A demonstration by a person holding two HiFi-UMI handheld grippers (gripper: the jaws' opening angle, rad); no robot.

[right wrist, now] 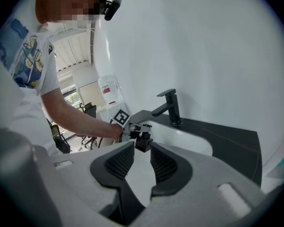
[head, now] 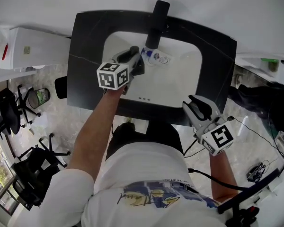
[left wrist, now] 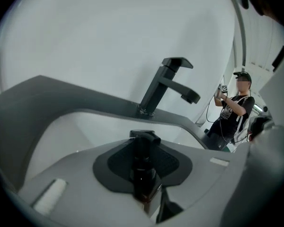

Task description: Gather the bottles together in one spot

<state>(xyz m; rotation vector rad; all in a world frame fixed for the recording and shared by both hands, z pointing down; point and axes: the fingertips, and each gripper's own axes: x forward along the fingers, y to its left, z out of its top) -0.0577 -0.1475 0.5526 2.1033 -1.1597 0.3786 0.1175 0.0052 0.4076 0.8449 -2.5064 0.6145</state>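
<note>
Left tongs [head: 136, 60], clenched on the slim dark black-capped bottle [left wrist: 143, 171] over the white sink basin [head: 180, 79], should lower it upright just beside the small clear blue-capped bottle [head: 157, 57] lying under the black tap [head: 155, 27] before releasing; right tongs [right wrist: 142, 150] hang released, empty.

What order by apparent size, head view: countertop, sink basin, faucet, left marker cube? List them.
1. Black countertop.
2. White sink basin.
3. Faucet and left marker cube look alike; the cube is nearer the camera, so no ranking.
</note>
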